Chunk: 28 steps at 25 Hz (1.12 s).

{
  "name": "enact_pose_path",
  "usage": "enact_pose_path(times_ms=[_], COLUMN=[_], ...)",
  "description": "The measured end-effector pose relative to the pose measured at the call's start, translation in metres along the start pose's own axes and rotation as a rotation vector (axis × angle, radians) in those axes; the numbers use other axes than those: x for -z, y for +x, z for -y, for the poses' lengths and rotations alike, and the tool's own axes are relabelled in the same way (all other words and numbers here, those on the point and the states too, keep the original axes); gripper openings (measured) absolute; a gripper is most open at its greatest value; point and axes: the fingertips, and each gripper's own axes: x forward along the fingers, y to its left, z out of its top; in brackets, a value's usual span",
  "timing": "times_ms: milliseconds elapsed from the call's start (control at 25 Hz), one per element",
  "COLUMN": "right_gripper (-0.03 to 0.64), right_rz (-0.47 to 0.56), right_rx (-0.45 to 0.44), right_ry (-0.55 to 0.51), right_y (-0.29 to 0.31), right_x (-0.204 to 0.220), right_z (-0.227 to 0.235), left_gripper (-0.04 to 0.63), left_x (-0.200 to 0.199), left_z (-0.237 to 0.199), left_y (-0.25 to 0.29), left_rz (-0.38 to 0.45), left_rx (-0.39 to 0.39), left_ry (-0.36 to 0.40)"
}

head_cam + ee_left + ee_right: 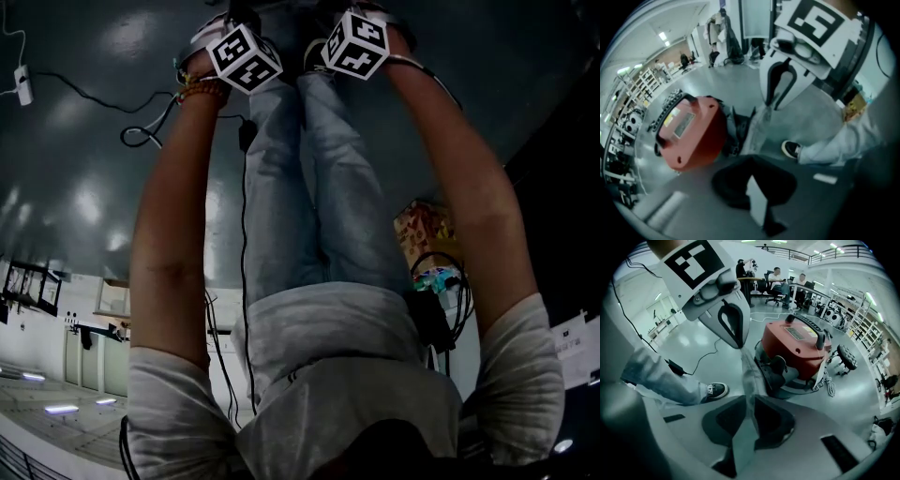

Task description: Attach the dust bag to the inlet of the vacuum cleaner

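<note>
**Holding the bag between both claws, beside the vacuum**

Stretching as a grey strip of cloth, the bag (748, 373) runs from one claw to the other, just above the floor (689, 341). The right claw (749, 408) is pressed together on one end of it, with the cloth passing between its dark pads. The left claw (753, 180) is closed on the other end, though that view is blurred; the right gripper view shows its tip meeting the cloth. In the left gripper view the bag (757, 126) hangs just beside the vacuum.

The vacuum (797, 345), red with a black handle, stands on the floor next to the bag, its dark open side facing the cloth. Whether the bag touches it cannot be told.

A shoe (712, 390) is planted near the claws, and a cable (701, 359) trails over the floor behind it. A stool (846, 357) stands past the vacuum. People (780, 277) sit at desks far off.
</note>
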Motion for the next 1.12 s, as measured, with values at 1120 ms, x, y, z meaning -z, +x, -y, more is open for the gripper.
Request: enact_pose_path(times_ms=[1120], right_gripper=[0.011], right_rz=[0.087], right_rx=[0.036], right_ry=[0.031], right_y=[-0.01], right_x=[-0.003], right_z=[-0.018], left_gripper=[0.003], left_x=[-0.025], left_z=[0.018], left_y=[-0.001], left_rz=[0.066], left_rx=[0.04], left_ry=[-0.115])
